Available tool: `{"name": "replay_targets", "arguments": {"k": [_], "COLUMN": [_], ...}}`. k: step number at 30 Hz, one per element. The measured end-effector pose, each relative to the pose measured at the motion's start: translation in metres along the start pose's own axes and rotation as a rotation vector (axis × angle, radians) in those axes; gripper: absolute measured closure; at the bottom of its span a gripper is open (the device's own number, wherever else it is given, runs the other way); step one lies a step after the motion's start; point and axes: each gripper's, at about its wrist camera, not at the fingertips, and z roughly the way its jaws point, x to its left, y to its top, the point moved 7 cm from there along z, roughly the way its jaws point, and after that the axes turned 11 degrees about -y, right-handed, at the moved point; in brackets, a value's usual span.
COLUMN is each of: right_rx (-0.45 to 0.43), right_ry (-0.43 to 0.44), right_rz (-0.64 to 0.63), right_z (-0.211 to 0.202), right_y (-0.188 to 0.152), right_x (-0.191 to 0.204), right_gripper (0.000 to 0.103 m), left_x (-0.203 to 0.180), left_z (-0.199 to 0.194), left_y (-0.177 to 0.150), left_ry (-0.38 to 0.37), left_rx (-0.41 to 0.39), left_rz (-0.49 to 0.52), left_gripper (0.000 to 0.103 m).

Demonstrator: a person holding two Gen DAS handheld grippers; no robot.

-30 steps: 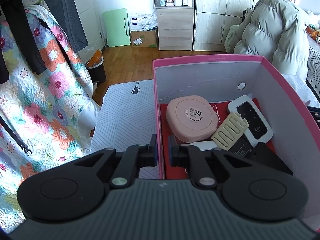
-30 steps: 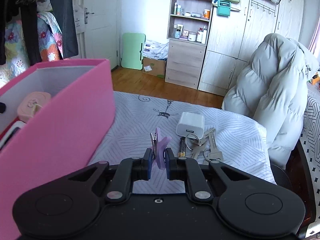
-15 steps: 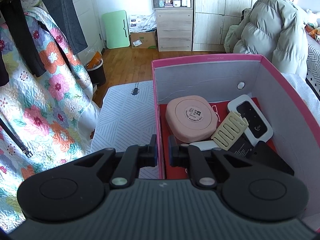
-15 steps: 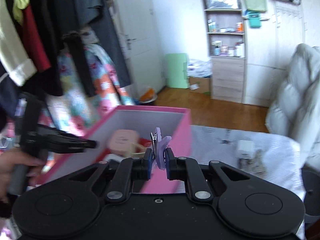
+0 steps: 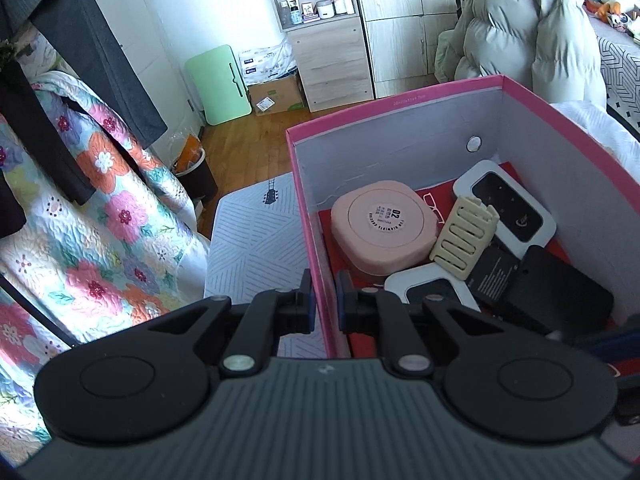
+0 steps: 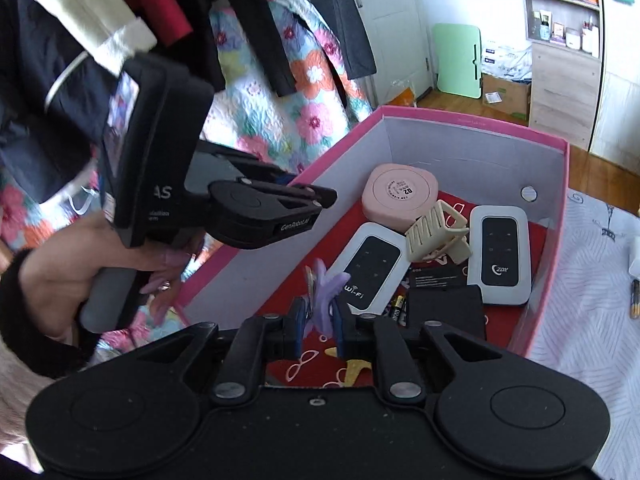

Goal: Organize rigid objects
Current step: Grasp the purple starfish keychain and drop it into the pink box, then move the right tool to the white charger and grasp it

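Landmark: pink box (image 6: 472,130).
Right gripper (image 6: 318,330): clamped on purple hair clip (image 6: 326,294), held above the box's near end.
Left gripper (image 5: 325,302): pinching the box's left wall.
Clip handling: light, stiff, probably slippery plastic; grip at its base.
Clip details: blurred.

On my left tool (image 6: 276,204) I read "GenRobot.AI" along the edge of one arm. Inside the pink box (image 6: 472,124), the white router (image 6: 370,270) nearest that tool carries "Wi-Fi", the second white router (image 6: 500,256) against the far wall carries "ZDX", and the round sticker on the pink case (image 6: 400,196) shows "02"; its ring of small print is too small for me to read.
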Motion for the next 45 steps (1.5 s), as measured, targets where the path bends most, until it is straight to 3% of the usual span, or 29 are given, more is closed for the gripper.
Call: {"name": "replay_targets", "arguments": {"k": [1,3,6,9,15,20,28,35,45], "right_rx": [-0.016,-0.047,-0.100,-0.140,-0.097,-0.036,-0.024,-0.096,-0.049], "right_ry": [-0.008,-0.009,-0.024,-0.095,-0.258,-0.337,-0.390,-0.400,-0.583], "right_rz": [-0.004,0.011,0.056,0.093,0.191,0.256,0.280,0.287,0.283], "right_z": [-0.003,-0.013,-0.034,-0.053,-0.063,-0.047,-0.021,0.005,0.067], "right_y": [0.001,0.003,0.006,0.009,-0.006,-0.031,-0.052,-0.021,0.004], "right_x": [-0.001,-0.007,-0.026,-0.051,-0.120,-0.173,-0.212,-0.235,-0.273], "right_gripper": [0.068,0.062,0.058,0.052,0.051,0.051,0.051,0.051,0.043], "left_x": [0.000,-0.001,-0.001,-0.002,-0.001,0.001,-0.001,-0.001,0.000], "left_z": [0.000,-0.001,-0.001,-0.001,-0.002,-0.001,0.000,0.000,0.000], "left_y": [0.000,0.000,0.000,0.001,0.002,0.001,0.000,0.000,0.000], "left_ry": [-0.001,-0.003,0.006,0.022,0.027,0.034,0.042,0.045,0.037], "left_rx": [-0.001,-0.003,0.000,0.004,0.006,0.006,0.009,0.009,0.004], "left_rz": [-0.002,-0.002,0.008,0.026,0.030,0.036,0.040,0.042,0.030], "left_gripper": [0.094,0.094,0.094,0.094,0.094,0.094,0.094,0.094,0.094]}}
